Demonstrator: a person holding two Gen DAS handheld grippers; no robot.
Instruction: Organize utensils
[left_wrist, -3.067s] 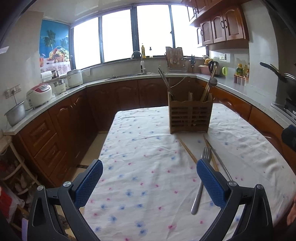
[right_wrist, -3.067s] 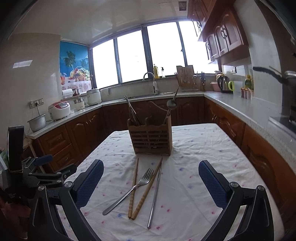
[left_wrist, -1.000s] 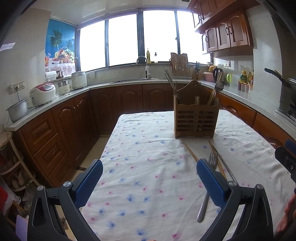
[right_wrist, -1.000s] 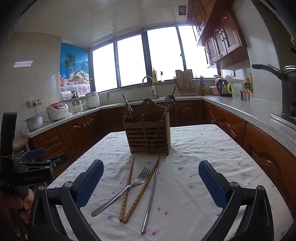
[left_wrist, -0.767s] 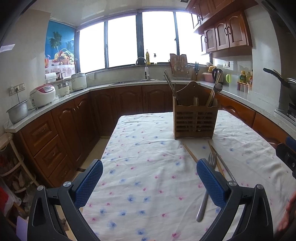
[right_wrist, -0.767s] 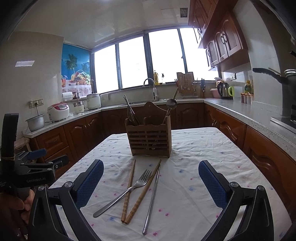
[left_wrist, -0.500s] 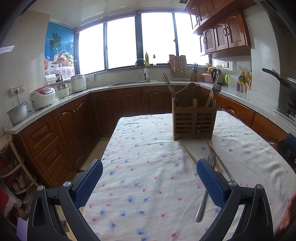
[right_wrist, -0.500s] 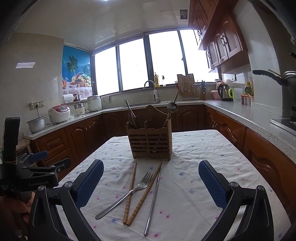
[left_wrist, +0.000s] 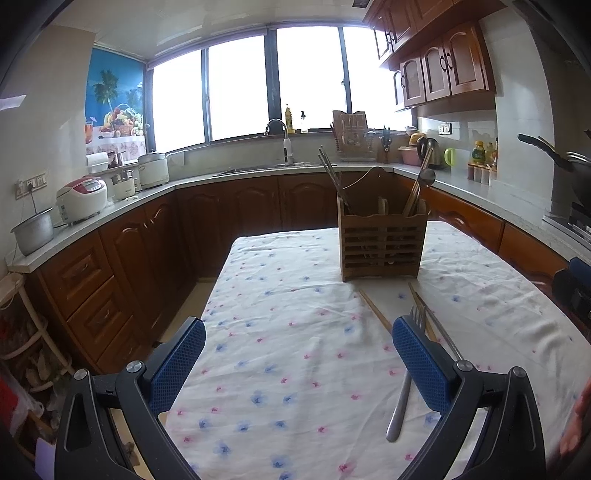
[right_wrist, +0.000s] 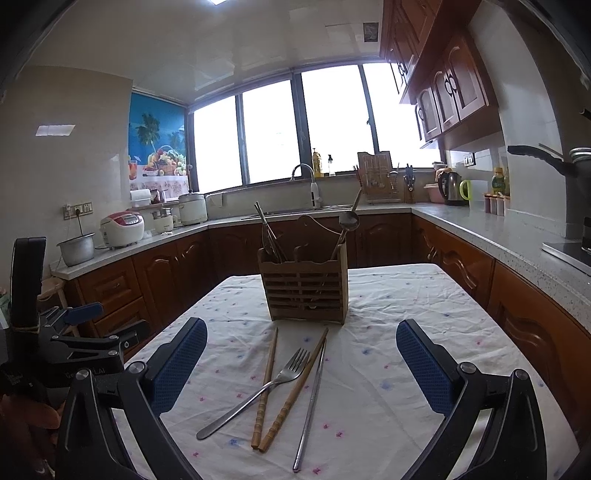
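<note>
A wooden utensil caddy (right_wrist: 304, 286) stands mid-table, holding a ladle (right_wrist: 349, 219) and metal sticks (right_wrist: 267, 234). In front of it lie a metal fork (right_wrist: 255, 395), two wooden chopsticks (right_wrist: 266, 384) and a metal chopstick (right_wrist: 310, 402). My right gripper (right_wrist: 301, 354) is open and empty, above and just short of them. My left gripper (left_wrist: 297, 350) is open and empty over bare cloth, left of the fork (left_wrist: 402, 387); the caddy (left_wrist: 382, 243) is ahead of it to the right.
The table has a white flowered cloth (left_wrist: 295, 295). Brown cabinets and grey counters (right_wrist: 517, 240) ring it, with rice cookers (left_wrist: 81, 199), a sink tap (left_wrist: 284, 140) and a kettle (right_wrist: 450, 188). The left gripper shows at the left of the right wrist view (right_wrist: 66, 350).
Both views have tilted up slightly and the grippers have eased a little toward the caddy. Both stay open; the utensils have not moved.
</note>
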